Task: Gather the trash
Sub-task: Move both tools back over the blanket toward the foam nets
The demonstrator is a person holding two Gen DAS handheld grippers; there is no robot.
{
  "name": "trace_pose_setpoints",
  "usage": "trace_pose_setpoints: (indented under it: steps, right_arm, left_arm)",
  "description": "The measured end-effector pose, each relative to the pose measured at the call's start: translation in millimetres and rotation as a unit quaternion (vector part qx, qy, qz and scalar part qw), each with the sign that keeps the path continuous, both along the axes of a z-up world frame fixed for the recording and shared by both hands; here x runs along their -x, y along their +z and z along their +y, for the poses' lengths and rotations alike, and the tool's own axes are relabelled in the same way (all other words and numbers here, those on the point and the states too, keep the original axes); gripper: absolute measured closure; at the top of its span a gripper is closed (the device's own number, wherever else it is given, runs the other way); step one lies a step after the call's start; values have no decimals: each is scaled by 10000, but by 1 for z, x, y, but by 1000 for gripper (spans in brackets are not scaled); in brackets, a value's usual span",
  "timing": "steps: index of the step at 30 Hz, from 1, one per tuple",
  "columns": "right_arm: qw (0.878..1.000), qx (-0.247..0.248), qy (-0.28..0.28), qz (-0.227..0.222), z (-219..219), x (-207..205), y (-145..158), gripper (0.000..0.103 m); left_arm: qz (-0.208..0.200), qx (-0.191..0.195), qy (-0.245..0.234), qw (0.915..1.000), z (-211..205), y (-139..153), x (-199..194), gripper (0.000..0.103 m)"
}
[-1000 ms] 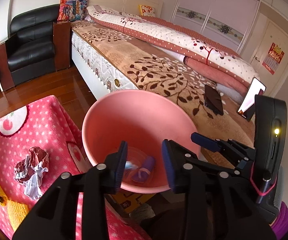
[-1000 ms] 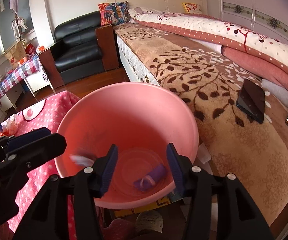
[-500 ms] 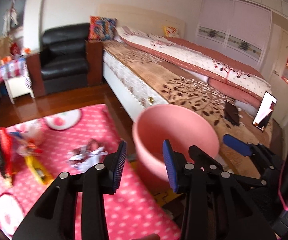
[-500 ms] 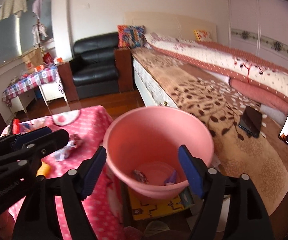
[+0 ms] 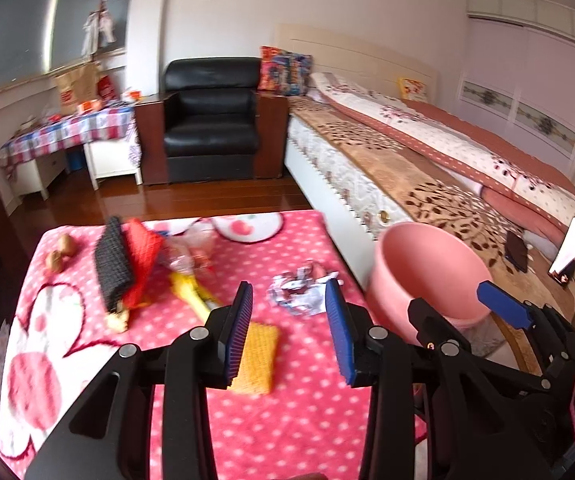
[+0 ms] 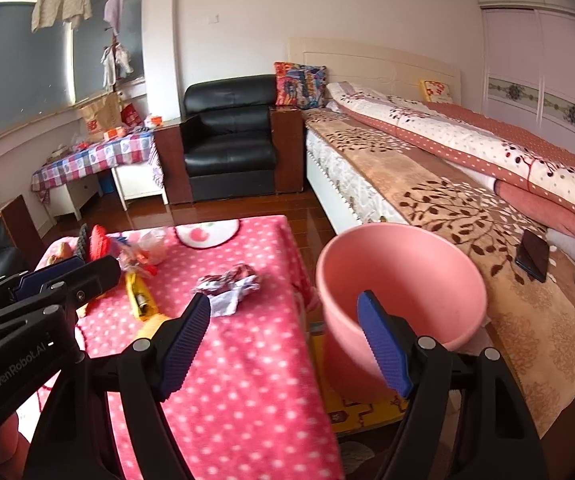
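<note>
A pink basin stands right of the table with the pink polka-dot cloth; it also shows in the right wrist view. A crumpled red-and-white wrapper lies on the cloth near the basin, also in the right wrist view. My left gripper is open and empty, above the cloth just short of the wrapper. My right gripper is open wide and empty, over the table's right edge beside the basin. Its fingers show at the right of the left wrist view.
A yellow biscuit-like piece, a yellow wrapper, a black and red woven pouch, a clear bag and two nuts lie on the cloth. A bed with phones is right, a black armchair behind.
Both grippers have pulled back and up from over the basin and swung left toward the table. The right gripper's jaws have opened wider. Small trash pieces lay inside the basin earlier.
</note>
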State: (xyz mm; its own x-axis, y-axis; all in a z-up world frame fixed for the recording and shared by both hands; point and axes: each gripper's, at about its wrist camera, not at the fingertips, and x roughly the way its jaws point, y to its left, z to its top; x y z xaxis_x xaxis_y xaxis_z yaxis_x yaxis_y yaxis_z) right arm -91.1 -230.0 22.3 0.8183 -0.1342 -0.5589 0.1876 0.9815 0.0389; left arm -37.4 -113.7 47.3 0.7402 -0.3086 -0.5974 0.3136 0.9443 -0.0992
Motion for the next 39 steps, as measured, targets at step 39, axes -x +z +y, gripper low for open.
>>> trace_pose_setpoints:
  steps: [39]
  right_arm:
    - [9953,403,813,337,100,-33,-2,28]
  left_arm:
    - [249,514,923,9941,105,-12,-1,65]
